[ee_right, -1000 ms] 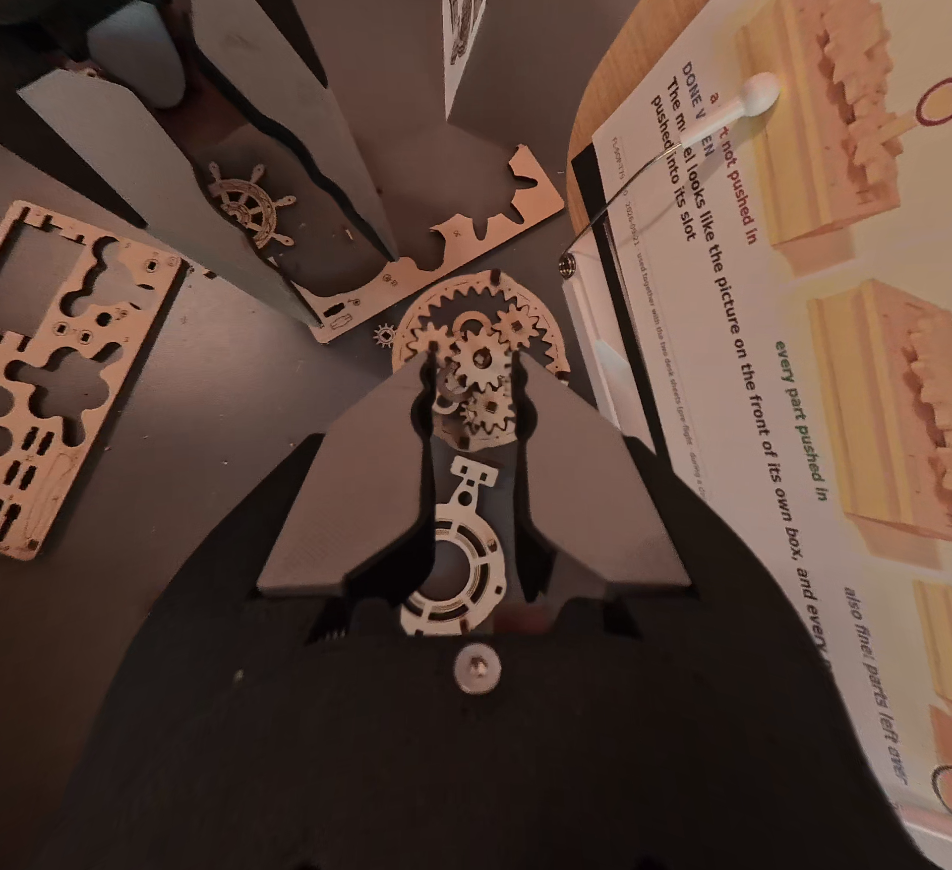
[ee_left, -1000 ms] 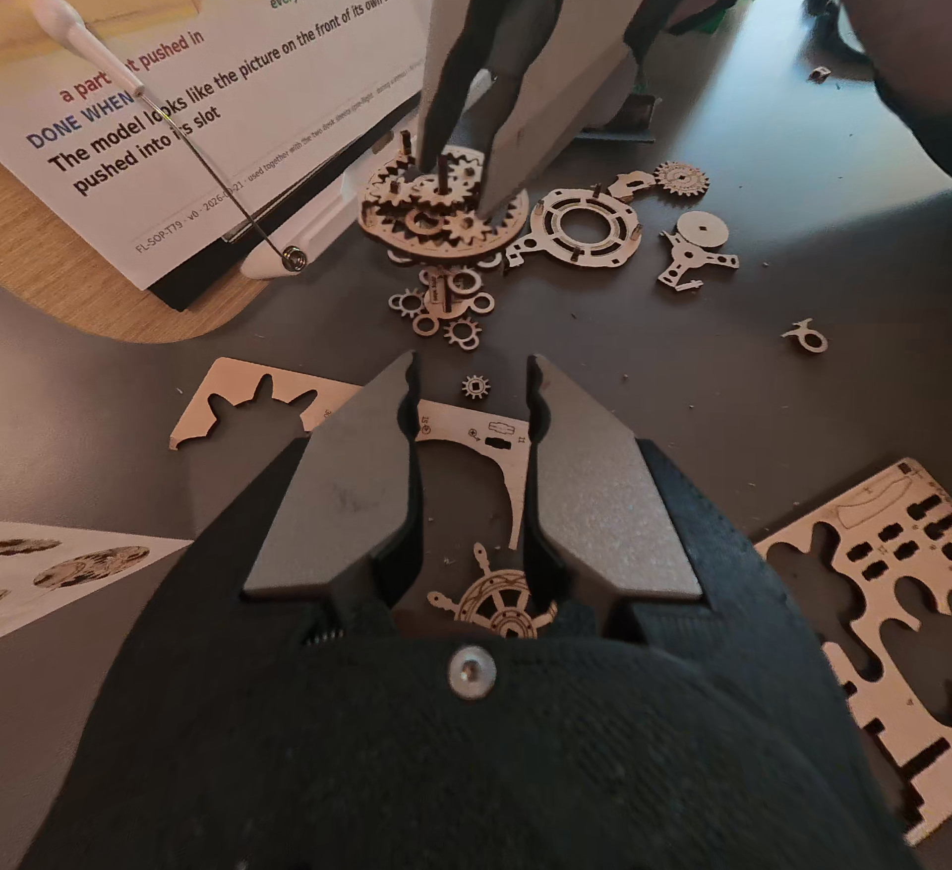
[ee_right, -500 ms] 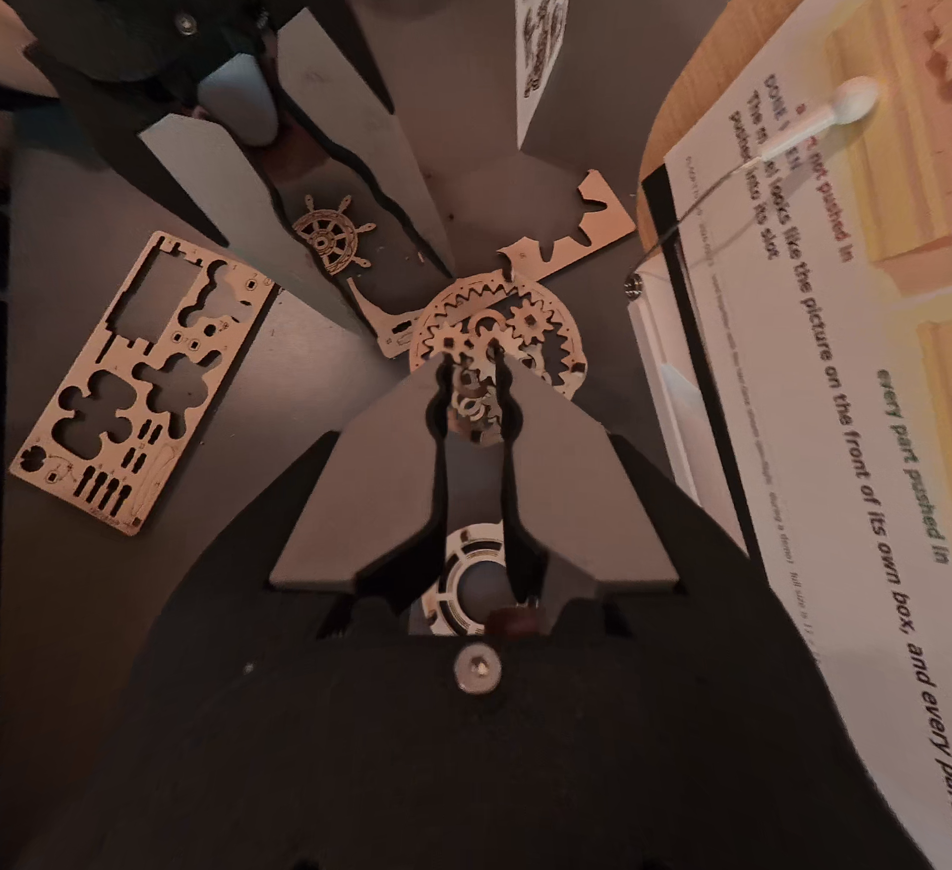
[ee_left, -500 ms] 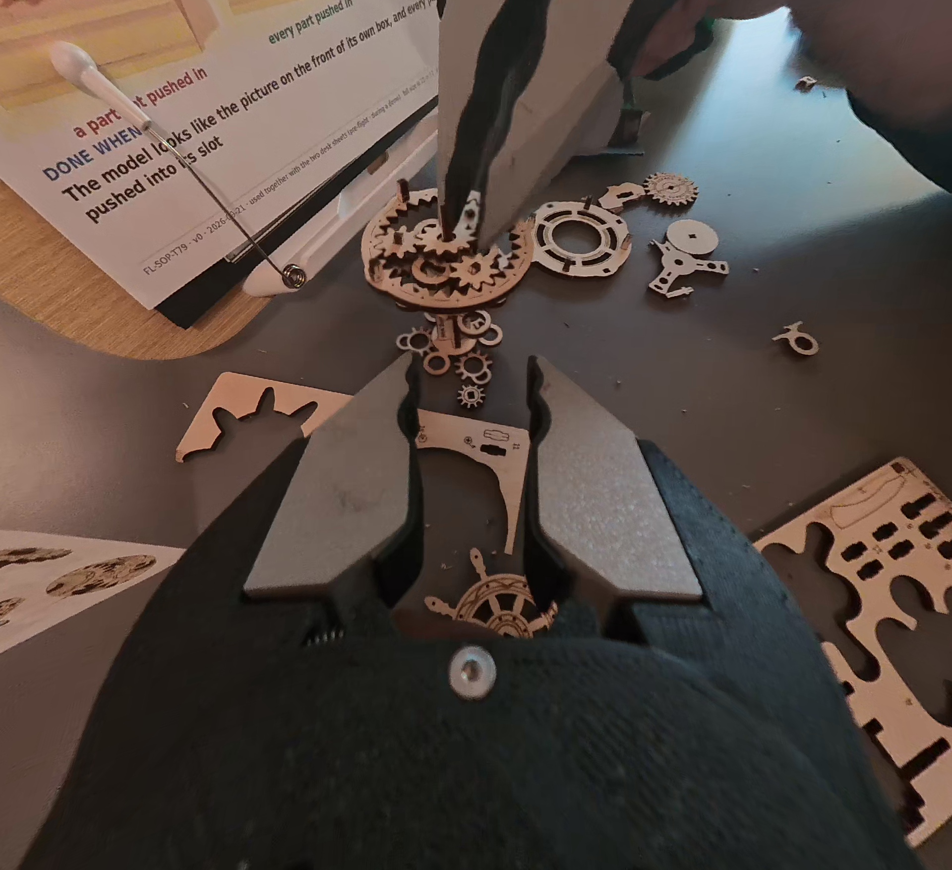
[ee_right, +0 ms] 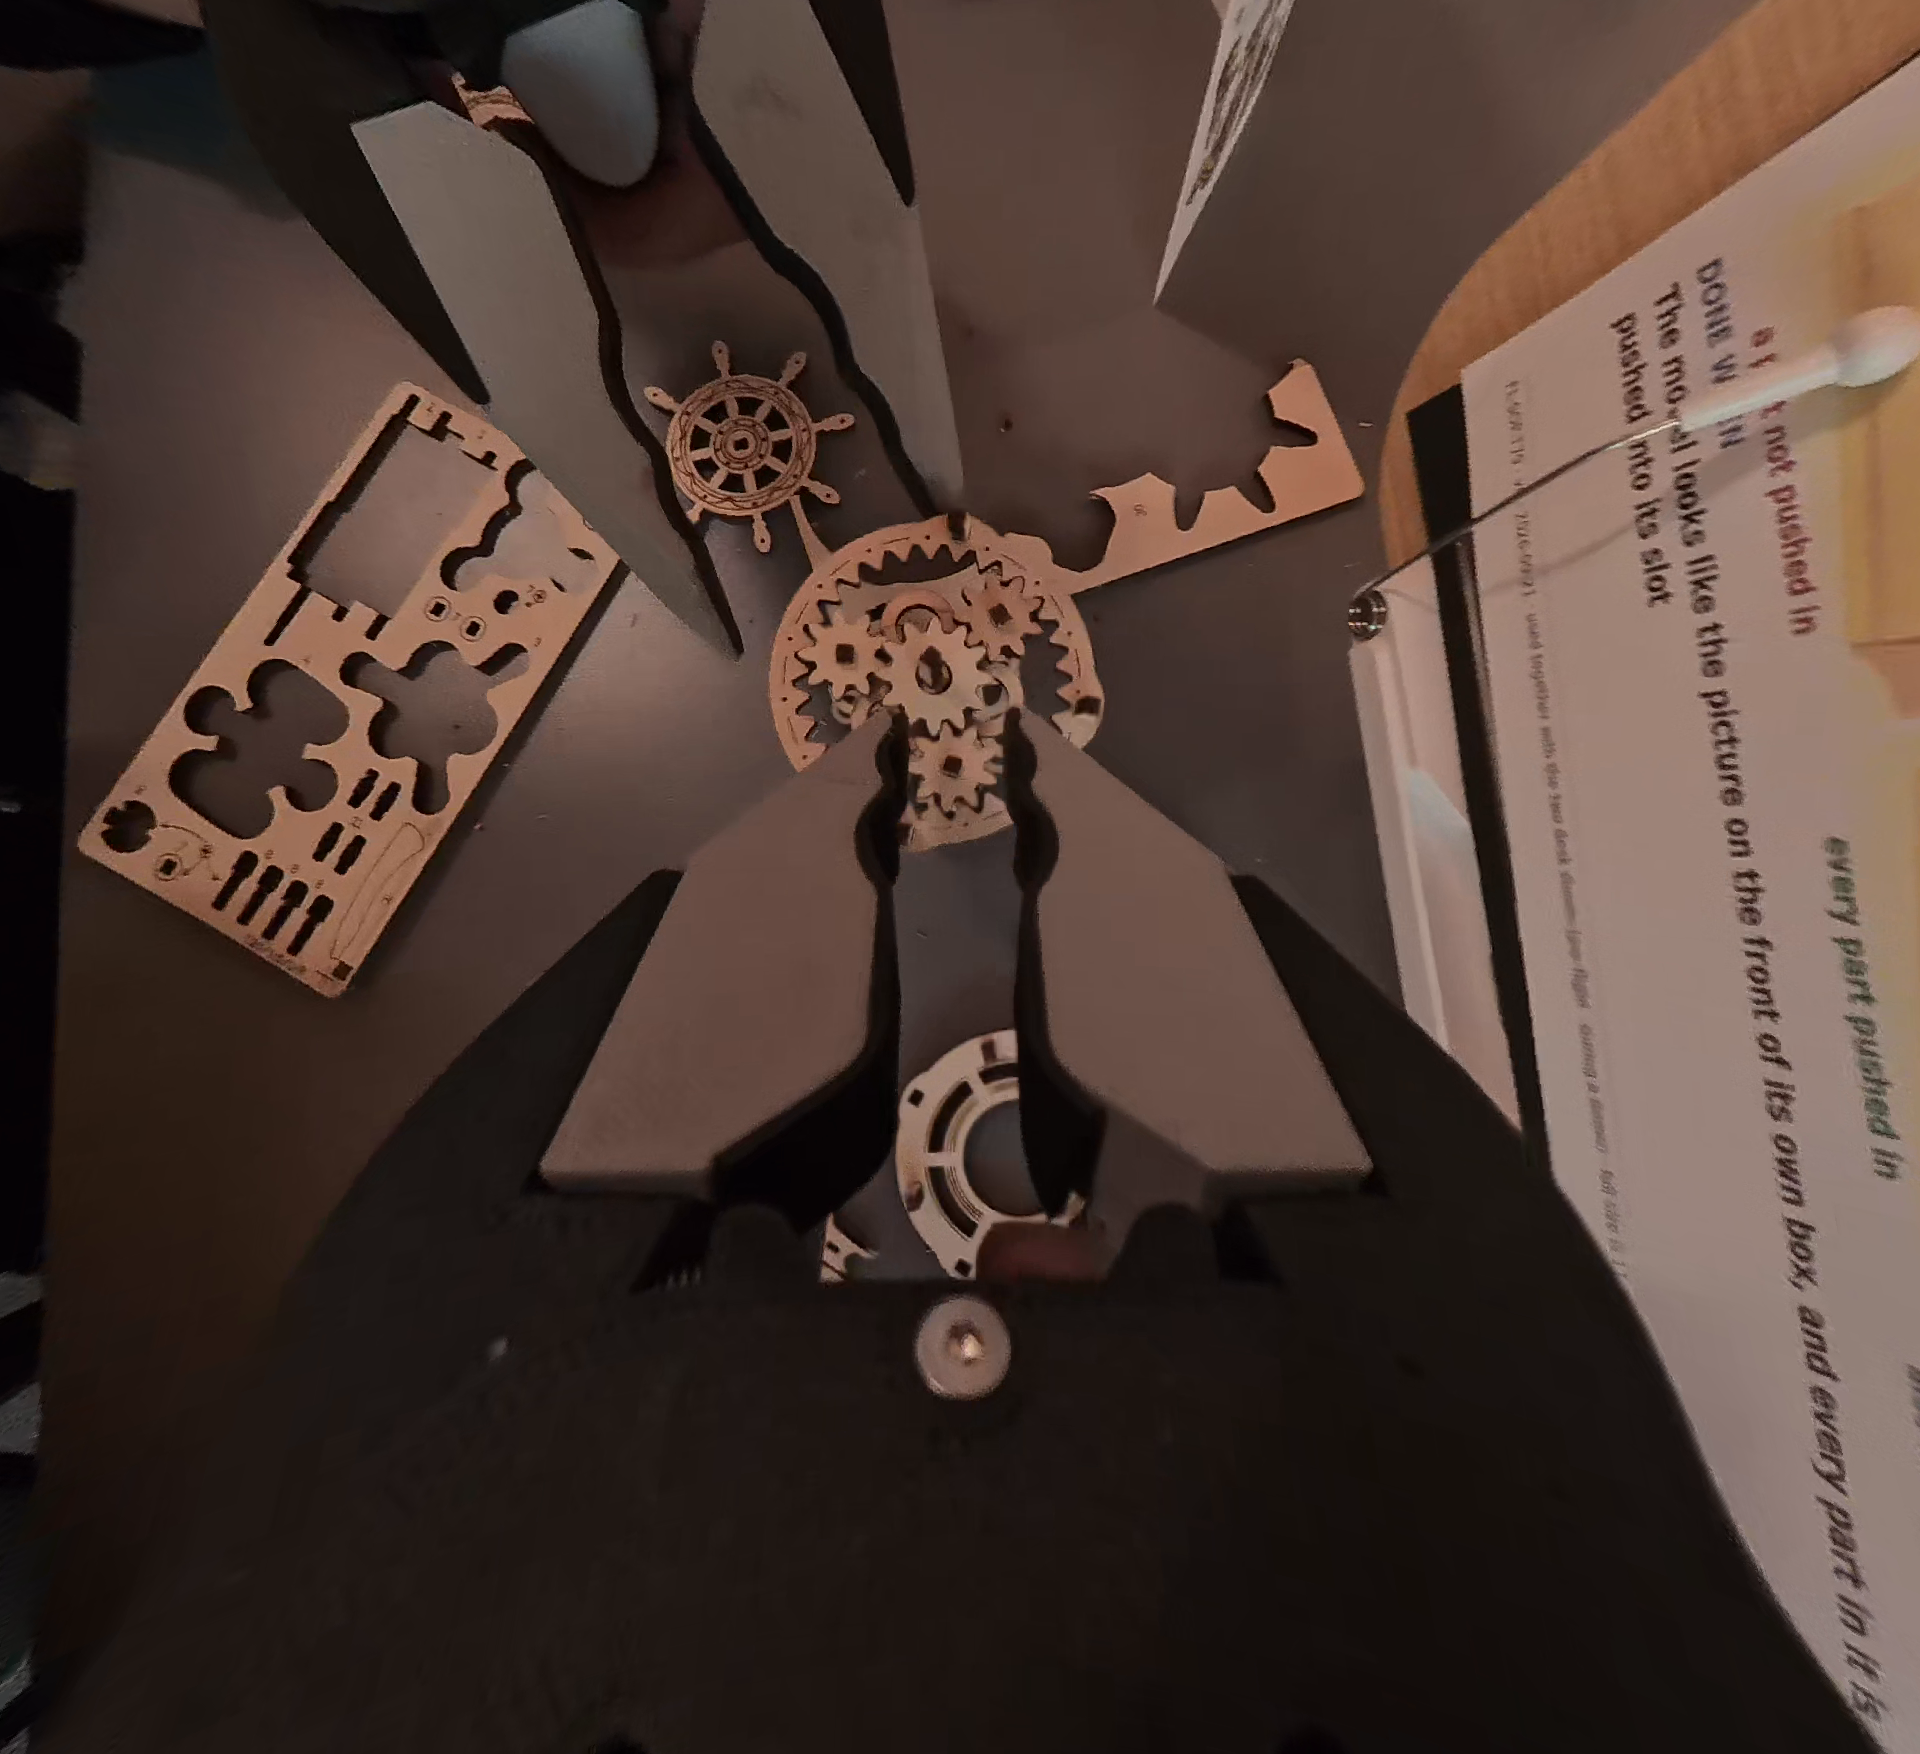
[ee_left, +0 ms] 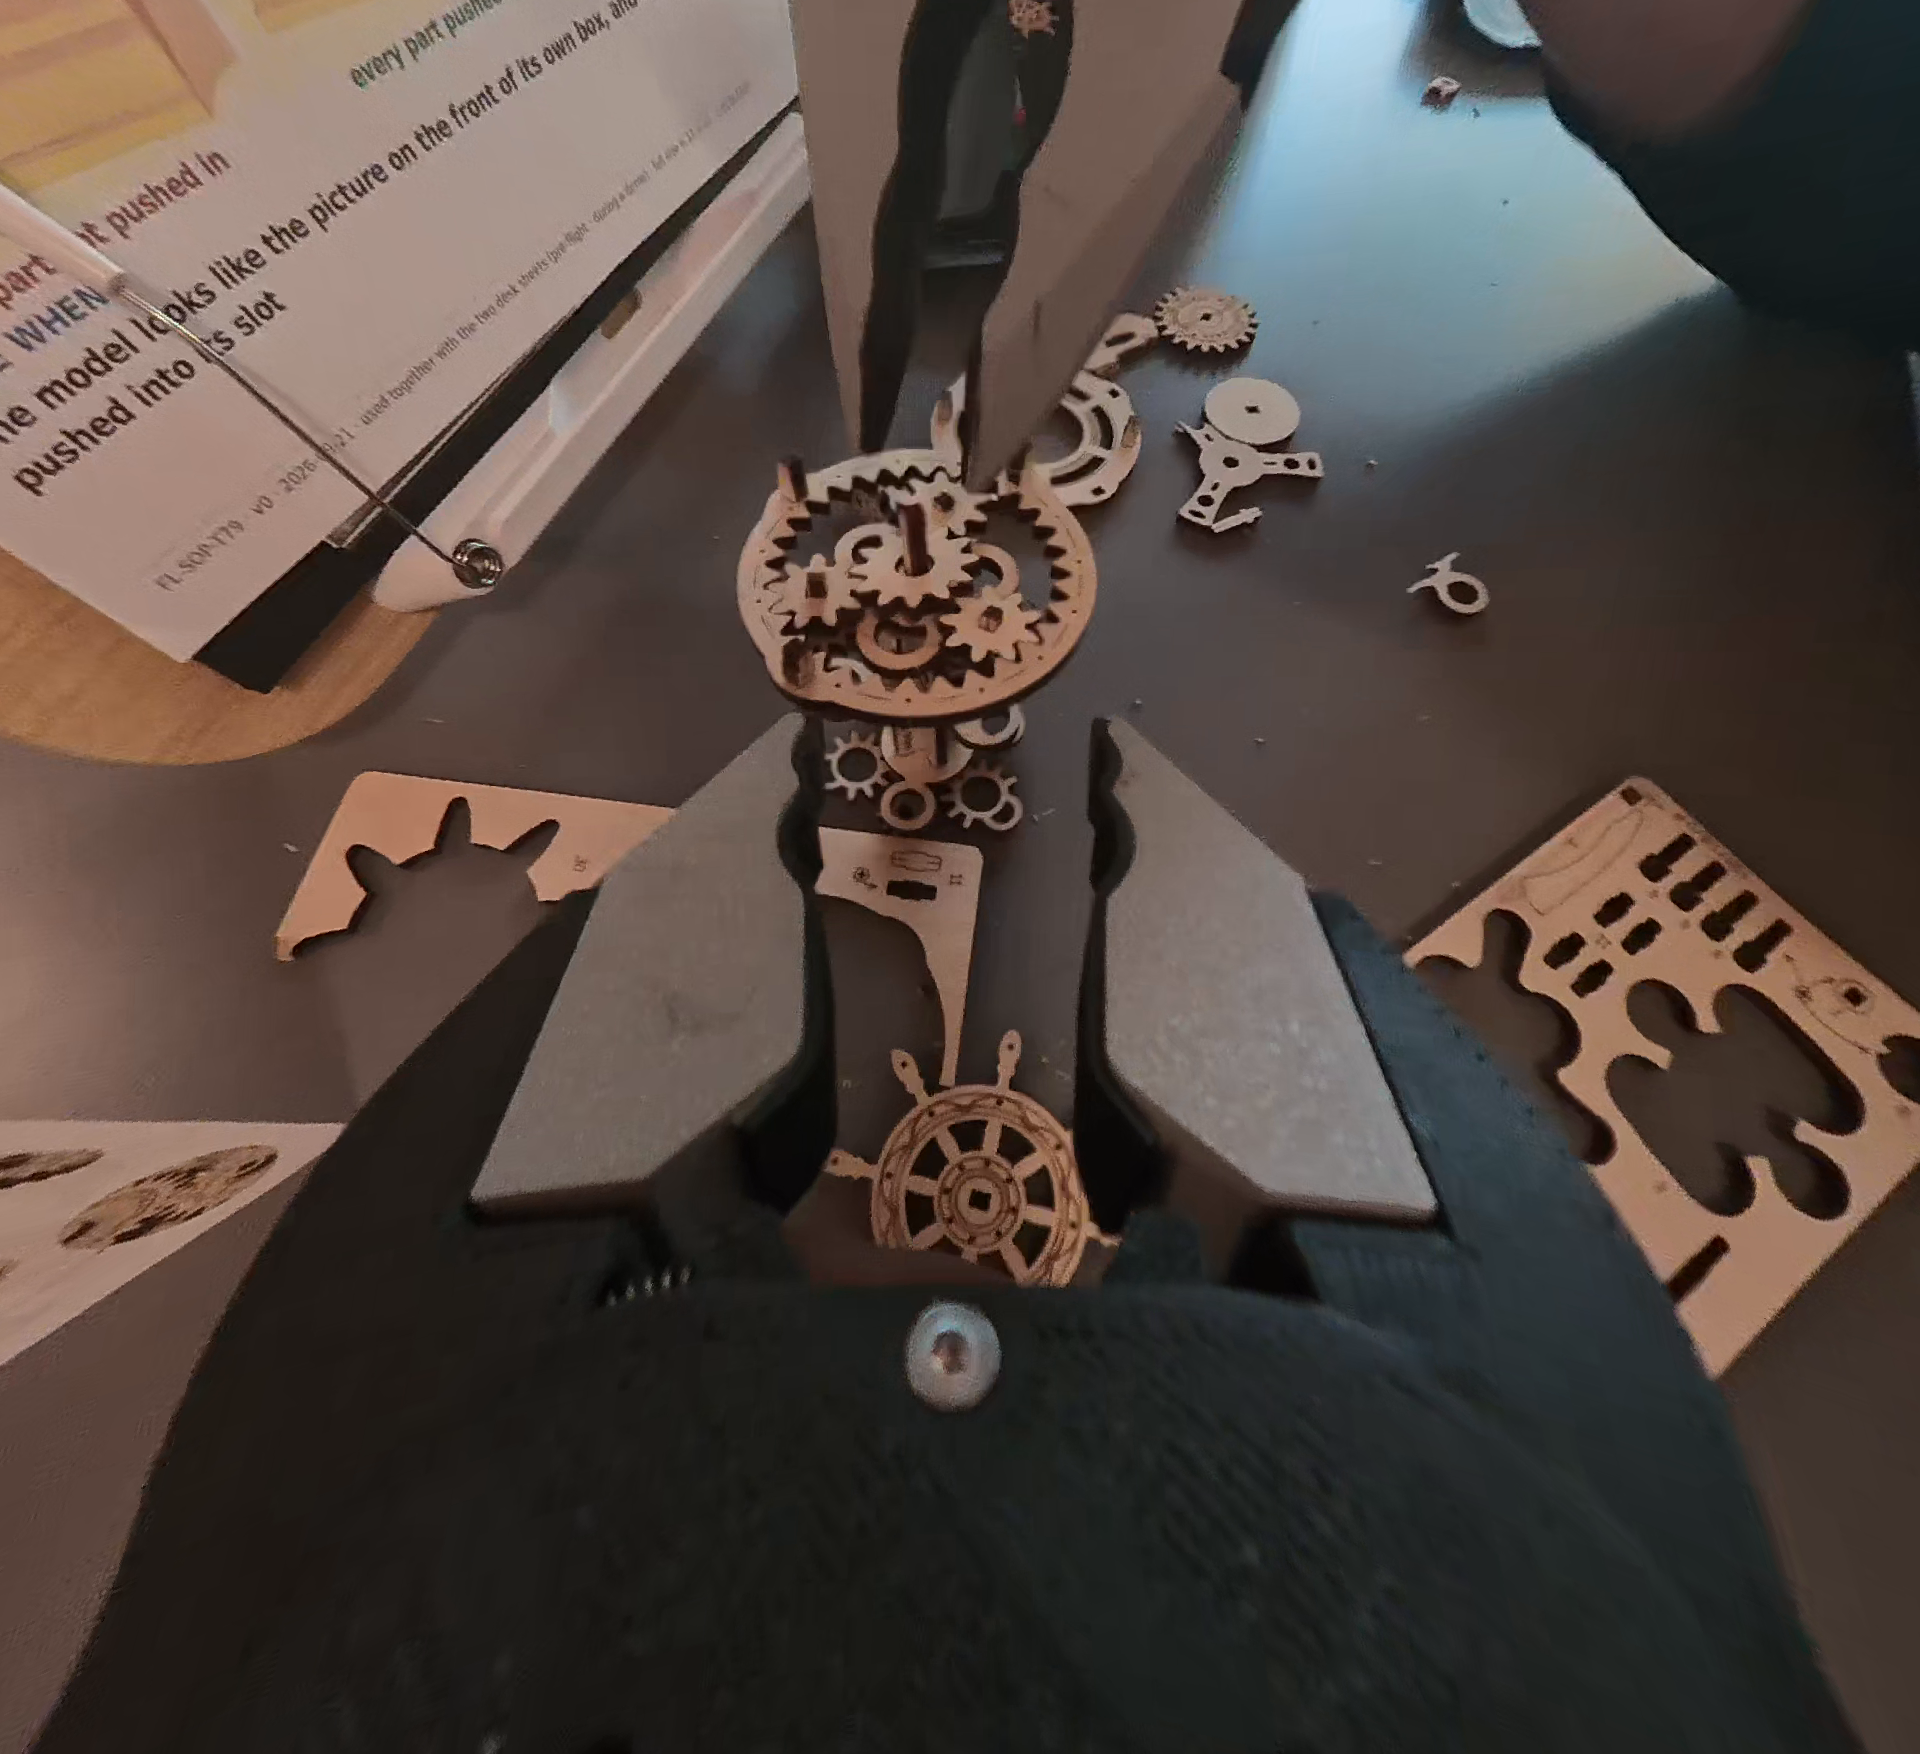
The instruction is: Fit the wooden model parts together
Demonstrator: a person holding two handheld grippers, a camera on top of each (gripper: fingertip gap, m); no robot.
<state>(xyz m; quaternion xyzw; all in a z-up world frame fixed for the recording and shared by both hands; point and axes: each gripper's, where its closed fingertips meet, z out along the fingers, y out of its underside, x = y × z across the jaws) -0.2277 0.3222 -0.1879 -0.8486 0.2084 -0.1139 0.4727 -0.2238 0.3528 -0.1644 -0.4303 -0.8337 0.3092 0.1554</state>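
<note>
Evidently we held the round pale-wood gear assembly [ee_left: 914, 603] clamped in our right tool [ee_right: 953, 733] for fitting; our left tool [ee_left: 951, 733], at six o'clock, gaped apart.

ring plate [ee_right: 940, 1148] partly hidden behind right gripper [ee_right: 951, 733], cutout sheet [ee_left: 1704, 1029] cut off at edge

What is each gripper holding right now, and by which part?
The right gripper pinches the gear assembly by its rim at a small gear; the left gripper is open, empty.

Printed lines on the white instruction sheet [ee_left: 343, 177], left uncopied
</note>
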